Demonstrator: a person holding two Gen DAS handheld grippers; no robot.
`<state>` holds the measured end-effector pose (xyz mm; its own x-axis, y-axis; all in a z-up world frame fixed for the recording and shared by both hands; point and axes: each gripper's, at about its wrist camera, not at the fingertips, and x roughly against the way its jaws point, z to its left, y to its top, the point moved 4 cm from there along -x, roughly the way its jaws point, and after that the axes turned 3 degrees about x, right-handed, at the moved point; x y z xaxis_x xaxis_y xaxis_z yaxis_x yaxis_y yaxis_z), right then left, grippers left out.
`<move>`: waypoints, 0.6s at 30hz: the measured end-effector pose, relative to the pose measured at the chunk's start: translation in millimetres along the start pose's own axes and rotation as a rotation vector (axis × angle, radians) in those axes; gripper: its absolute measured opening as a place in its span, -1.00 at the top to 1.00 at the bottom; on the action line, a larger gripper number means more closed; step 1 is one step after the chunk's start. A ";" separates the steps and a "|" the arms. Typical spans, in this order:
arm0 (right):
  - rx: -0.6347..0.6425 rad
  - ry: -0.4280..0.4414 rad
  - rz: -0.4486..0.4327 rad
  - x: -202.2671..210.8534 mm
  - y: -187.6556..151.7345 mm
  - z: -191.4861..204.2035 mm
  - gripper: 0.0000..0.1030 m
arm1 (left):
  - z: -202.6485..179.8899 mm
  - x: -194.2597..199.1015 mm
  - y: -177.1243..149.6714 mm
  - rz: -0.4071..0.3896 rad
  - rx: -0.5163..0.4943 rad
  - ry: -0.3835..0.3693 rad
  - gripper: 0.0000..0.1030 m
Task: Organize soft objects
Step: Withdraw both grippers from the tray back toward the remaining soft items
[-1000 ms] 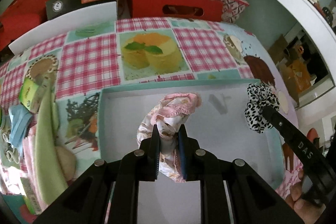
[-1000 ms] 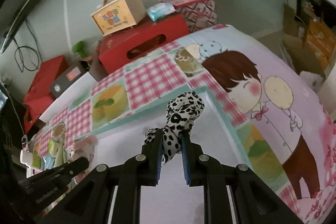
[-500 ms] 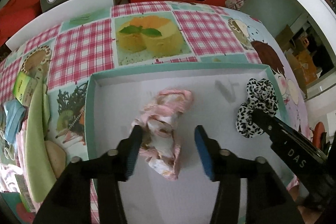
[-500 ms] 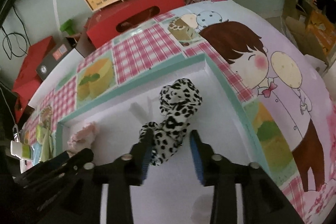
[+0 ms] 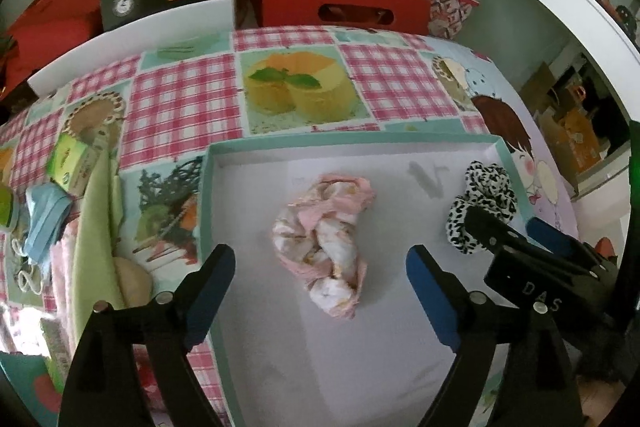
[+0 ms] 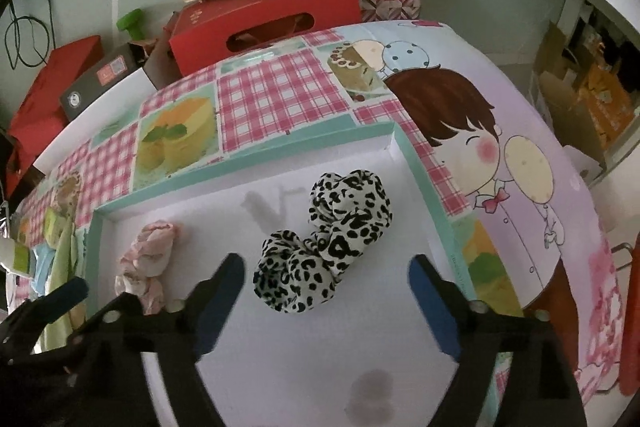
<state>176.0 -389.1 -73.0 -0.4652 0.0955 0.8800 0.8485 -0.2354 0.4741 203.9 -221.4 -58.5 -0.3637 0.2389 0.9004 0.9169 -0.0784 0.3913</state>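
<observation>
Pink scrunchie [image 5: 324, 239] lies mid-frame on the white floor of the tray [image 5: 208, 203], clear of the walls. Leopard scrunchie [image 6: 324, 247] sits mid-frame in the right wrist view, near the tray's right wall but apart from it. The two are well apart.

Left tongs [image 5: 320, 283]: spread wide, holding nothing, pink scrunchie between the tips but untouched. Right tongs [image 6: 326, 291]: likewise wide and empty, straddling the leopard one.

Step judged: release and withdraw. To do it well, lift straight back with fingers wide so no pad snags fabric. More soft items [image 5: 92, 227] wait at left of frame on the tablecloth [image 5: 180, 99]; likely next.
</observation>
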 end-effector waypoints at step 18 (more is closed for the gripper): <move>-0.039 0.045 -0.045 6.6 4.8 16.2 -1.00 | 47.6 8.9 -6.5 -0.043 0.130 -0.060 -0.86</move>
<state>181.1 -373.9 -64.4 -0.5144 0.0631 0.8552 0.8163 -0.2695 0.5109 202.5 -172.7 -62.1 -0.3959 0.2969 0.8690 0.9158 0.0580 0.3975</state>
